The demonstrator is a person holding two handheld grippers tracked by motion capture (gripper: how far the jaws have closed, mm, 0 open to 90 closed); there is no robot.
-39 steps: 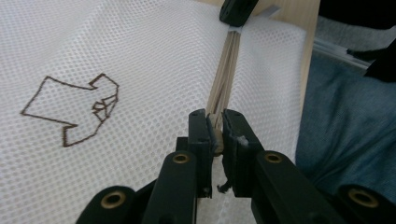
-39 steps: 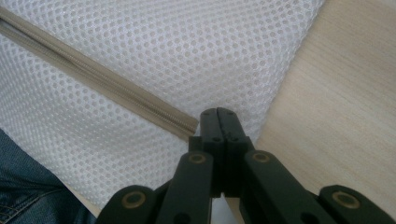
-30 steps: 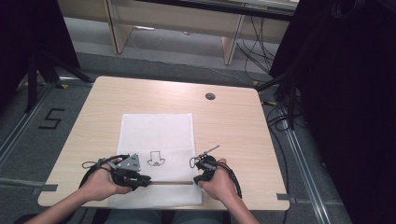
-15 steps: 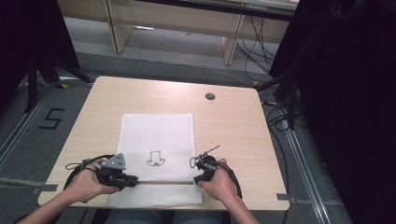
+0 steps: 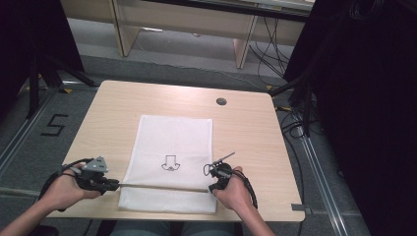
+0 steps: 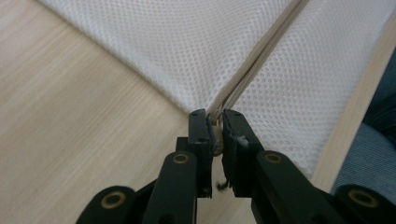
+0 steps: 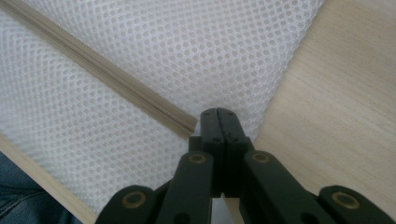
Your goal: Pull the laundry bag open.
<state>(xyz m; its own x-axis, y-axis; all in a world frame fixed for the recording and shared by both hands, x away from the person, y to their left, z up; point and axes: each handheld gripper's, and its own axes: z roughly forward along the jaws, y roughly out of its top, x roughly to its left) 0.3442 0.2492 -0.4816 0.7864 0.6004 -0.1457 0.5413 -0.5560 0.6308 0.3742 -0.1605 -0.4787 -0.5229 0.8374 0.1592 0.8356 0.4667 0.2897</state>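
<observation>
Near the front edge of the light wooden table [image 5: 255,123], lying flat: white mesh zip bag [image 5: 172,142]. Left gripper [image 6: 215,127] pinching what looks like the beige zipper [image 6: 254,60] pull at its left end; right gripper [image 7: 218,116] clamping the mesh at the opposite end. Probably finishing the zipper's run.

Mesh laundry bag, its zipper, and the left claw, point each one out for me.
mesh laundry bag [image 5: 172,140]: high view, bare white mesh in the middle of the bag.
zipper [image 6: 254,63]: left gripper view, beige zipper tape running up from the jaws.
left claw [image 6: 215,123]: left gripper view, midway between its black fingertips.
</observation>
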